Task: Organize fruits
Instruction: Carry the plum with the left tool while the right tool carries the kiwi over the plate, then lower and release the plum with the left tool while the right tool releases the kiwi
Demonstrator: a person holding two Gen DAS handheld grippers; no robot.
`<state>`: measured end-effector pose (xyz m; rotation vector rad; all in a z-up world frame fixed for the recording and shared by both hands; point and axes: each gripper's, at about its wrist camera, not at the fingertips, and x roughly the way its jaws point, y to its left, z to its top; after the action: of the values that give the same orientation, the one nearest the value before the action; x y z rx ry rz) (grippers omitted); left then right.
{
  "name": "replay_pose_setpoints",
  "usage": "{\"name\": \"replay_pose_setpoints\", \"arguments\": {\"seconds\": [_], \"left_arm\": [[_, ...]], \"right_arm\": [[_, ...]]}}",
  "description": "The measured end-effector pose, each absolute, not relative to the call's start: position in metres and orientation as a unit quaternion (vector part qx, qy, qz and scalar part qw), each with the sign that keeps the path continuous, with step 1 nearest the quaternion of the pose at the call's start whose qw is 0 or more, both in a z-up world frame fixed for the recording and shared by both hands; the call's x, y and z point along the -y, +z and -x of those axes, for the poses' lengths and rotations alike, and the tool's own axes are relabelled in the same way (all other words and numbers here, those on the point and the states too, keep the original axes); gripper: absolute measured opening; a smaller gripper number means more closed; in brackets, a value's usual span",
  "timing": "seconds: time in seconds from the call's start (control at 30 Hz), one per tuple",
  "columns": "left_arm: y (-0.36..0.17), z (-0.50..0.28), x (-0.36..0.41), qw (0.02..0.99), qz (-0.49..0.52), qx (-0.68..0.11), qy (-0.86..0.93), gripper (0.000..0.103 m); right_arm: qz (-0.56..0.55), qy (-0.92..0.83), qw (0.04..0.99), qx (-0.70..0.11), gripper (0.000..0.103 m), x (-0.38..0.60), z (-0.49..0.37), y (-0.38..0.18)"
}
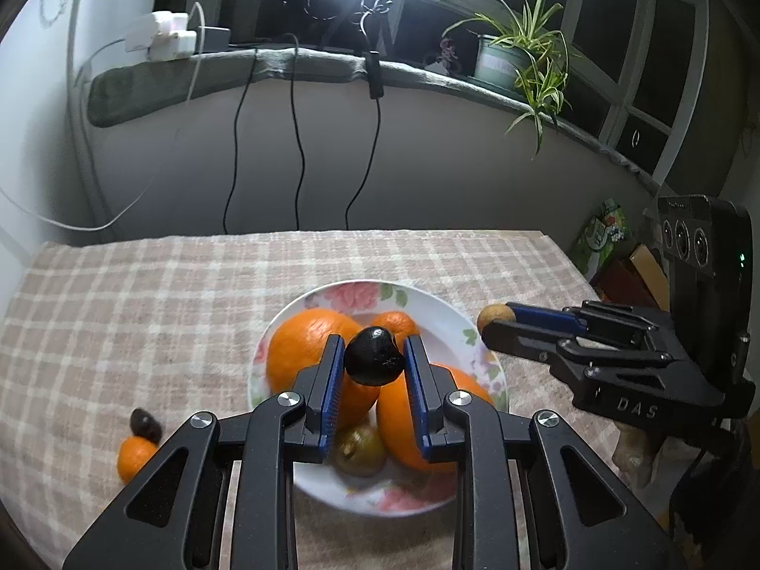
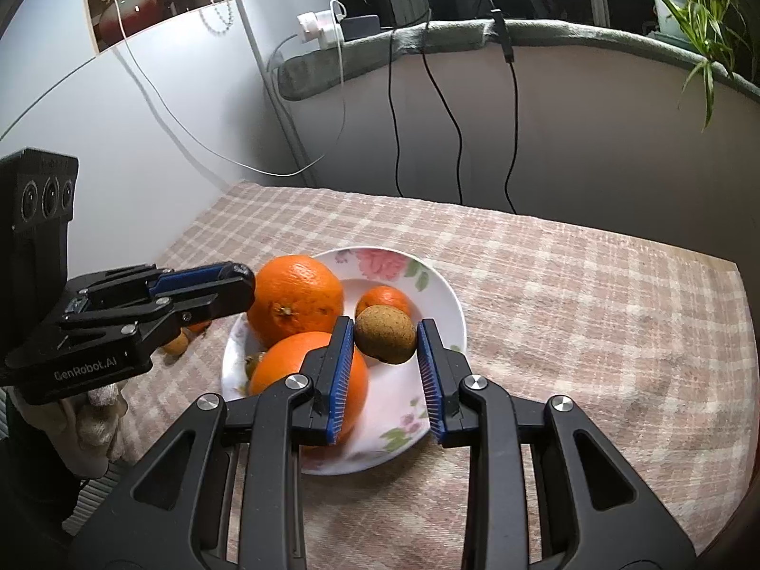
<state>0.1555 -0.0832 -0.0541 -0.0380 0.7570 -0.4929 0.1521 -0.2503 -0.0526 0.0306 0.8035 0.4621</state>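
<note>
Checked cloth (image 1: 142, 294) covered the table, a plate (image 1: 446, 318) of oranges (image 1: 304, 346) at frame centre. Left gripper (image 1: 374, 356) pinched a black fruit (image 1: 373, 356) above it; right gripper (image 2: 385, 339) clamped a brown fruit (image 2: 384, 335).

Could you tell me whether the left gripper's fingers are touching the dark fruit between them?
Touching. In the left wrist view, both fingers press against the sides of the dark fruit, holding it above the plate.

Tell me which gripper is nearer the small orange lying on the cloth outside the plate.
Left. The left gripper is beside the small orange; the right gripper is across the plate.
</note>
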Motion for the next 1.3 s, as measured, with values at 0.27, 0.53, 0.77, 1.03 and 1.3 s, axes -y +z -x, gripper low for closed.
{"name": "replay_pose_setpoints", "arguments": {"seconds": [0.27,0.53,0.77,1.03,1.3], "left_arm": [[-0.054,-0.171,0.097,0.898,0.010,-0.368,-0.239,0.024],[-0.057,-0.180,0.105,0.896,0.007,-0.372,-0.241,0.024],[-0.058,-0.185,0.108,0.896,0.005,-0.372,-0.242,0.024],[-0.056,-0.186,0.108,0.899,0.006,-0.368,-0.238,0.030],[-0.055,-0.187,0.107,0.900,0.005,-0.367,-0.236,0.030]], "right_arm": [[-0.020,0.219,0.892,-0.395,0.028,0.257,-0.157,-0.058],[-0.025,0.220,0.890,-0.399,0.029,0.260,-0.160,-0.063],[-0.030,0.221,0.889,-0.401,0.029,0.262,-0.163,-0.065],[-0.032,0.224,0.888,-0.401,0.029,0.262,-0.163,-0.066],[-0.033,0.228,0.886,-0.402,0.029,0.261,-0.165,-0.067]]}}
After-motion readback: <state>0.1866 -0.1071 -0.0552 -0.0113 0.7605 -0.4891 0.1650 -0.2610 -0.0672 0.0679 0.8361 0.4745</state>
